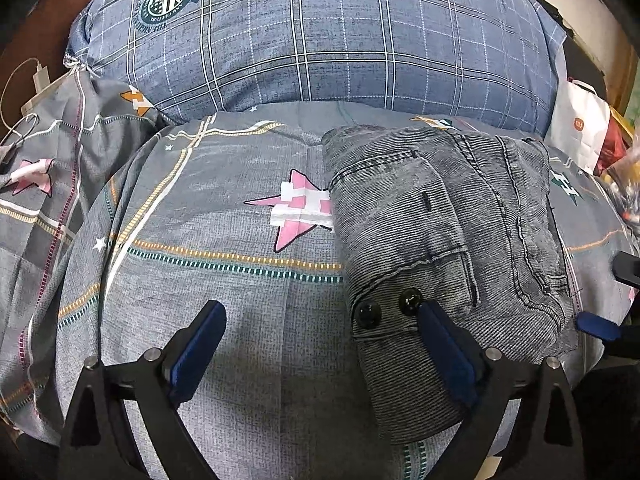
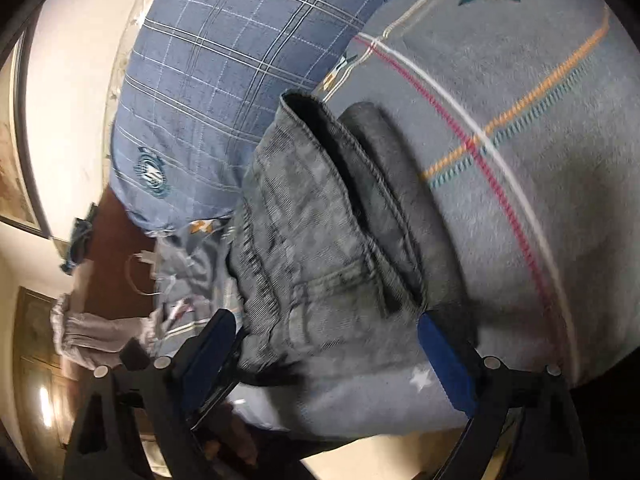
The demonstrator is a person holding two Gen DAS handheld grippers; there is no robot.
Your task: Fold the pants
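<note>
**Ana:** Looking at the grey corduroy pants (image 1: 444, 232), they sit as a compact folded bundle on the grey star-print bedsheet (image 1: 224, 320), just in front of the blue plaid pillow (image 1: 320, 40). My read: the fold is nearly done.

**Ben:** Agreed. And the left gripper (image 1: 320, 320)? Wide apart, gripping nothing. One blue pad lies over the bundle's near edge beside the two black buttons (image 1: 388, 308); the other is out over bare sheet.

**Ana:** Right gripper (image 2: 326, 332) spread wide too, nothing between its fingers. The right wrist view is tilted and a bit blurred, but its fingers straddle the near end of the bundle.

**Ben:** So where's the danger?

**Ana:** That dark open leg cuff (image 2: 316, 112) at the far end. The layers gape there, so the stack looks loosely settled. Any nudge from a finger could let the top layer slide off.

**Ben:** And the bed is soft. Pressing down to smooth it might sink one side and skew the edges.

**Ana:** Also, closing the left pad near those buttons could snag the waistband and drag the whole bundle sideways.

**Ben:** Or pinch the sheet along with it; the fabrics touch right there.

**Ana:** Whether the right pads actually touch the cloth, I can't tell.
</note>
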